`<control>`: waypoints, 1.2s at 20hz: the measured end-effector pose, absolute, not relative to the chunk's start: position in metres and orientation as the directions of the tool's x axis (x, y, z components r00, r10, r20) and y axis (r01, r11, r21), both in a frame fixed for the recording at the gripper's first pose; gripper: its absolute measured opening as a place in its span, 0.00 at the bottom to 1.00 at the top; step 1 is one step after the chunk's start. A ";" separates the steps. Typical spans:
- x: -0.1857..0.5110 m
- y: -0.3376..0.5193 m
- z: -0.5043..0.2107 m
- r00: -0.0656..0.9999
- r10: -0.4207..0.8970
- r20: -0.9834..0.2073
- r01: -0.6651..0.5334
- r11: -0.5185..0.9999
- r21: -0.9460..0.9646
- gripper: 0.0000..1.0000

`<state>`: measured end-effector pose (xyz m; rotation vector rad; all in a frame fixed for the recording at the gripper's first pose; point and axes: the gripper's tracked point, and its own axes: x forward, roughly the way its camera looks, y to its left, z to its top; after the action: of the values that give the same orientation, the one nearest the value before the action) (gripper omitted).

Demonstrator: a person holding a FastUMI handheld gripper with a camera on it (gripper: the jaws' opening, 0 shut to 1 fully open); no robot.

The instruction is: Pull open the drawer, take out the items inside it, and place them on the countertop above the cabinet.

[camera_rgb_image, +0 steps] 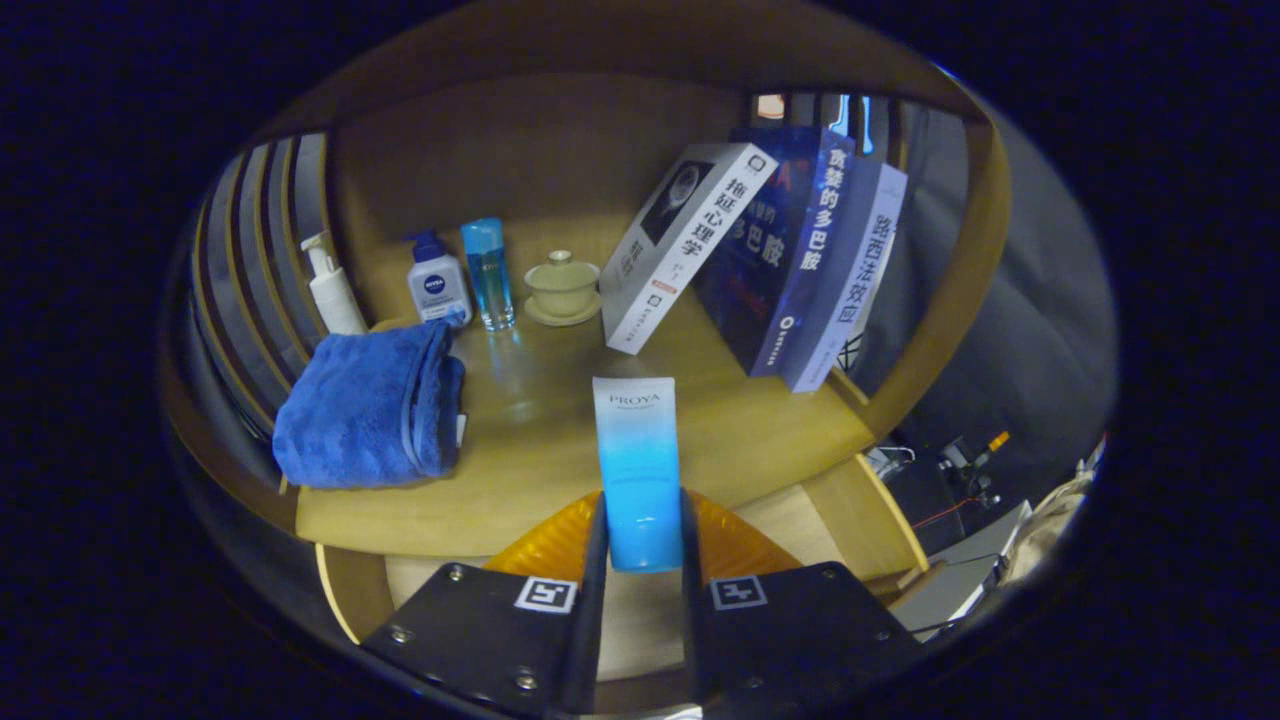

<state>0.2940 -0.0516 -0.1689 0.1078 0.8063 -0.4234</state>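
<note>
My gripper [640, 535] is shut on a blue-and-white tube [636, 450], both fingers pressing its lower end. The tube points forward over the wooden countertop [540, 430], its white end out ahead of the fingers. I cannot tell whether the tube touches the countertop or hangs just above it. Below the fingers the front edge of the cabinet [360, 590] shows, with a pale surface under it.
A folded blue towel [370, 405] lies on the countertop left of the tube. At the back stand a white pump bottle [332, 285], a small white bottle [438, 283], a clear blue bottle [487, 272] and a lidded cup on a saucer [562, 287]. Three books [770, 260] lean at the right.
</note>
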 end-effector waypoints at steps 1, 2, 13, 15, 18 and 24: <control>0.299 -0.052 -0.175 0.613 -0.315 -0.724 0.400 0.915 -0.060 0.34; 0.303 -0.052 -0.181 0.613 -0.305 -0.729 0.390 0.919 -0.056 0.34; 0.332 -0.063 -0.212 0.625 -0.247 -0.740 0.372 0.928 0.005 0.34; 0.335 -0.064 -0.212 0.627 -0.245 -0.740 0.373 0.928 0.009 0.34; 0.342 -0.069 -0.212 0.626 -0.236 -0.743 0.381 0.924 0.028 0.34; 0.343 -0.073 -0.210 0.639 -0.228 -0.734 0.375 0.926 0.038 0.50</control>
<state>0.3434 -0.0734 -0.2096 0.1942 0.8074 -0.3466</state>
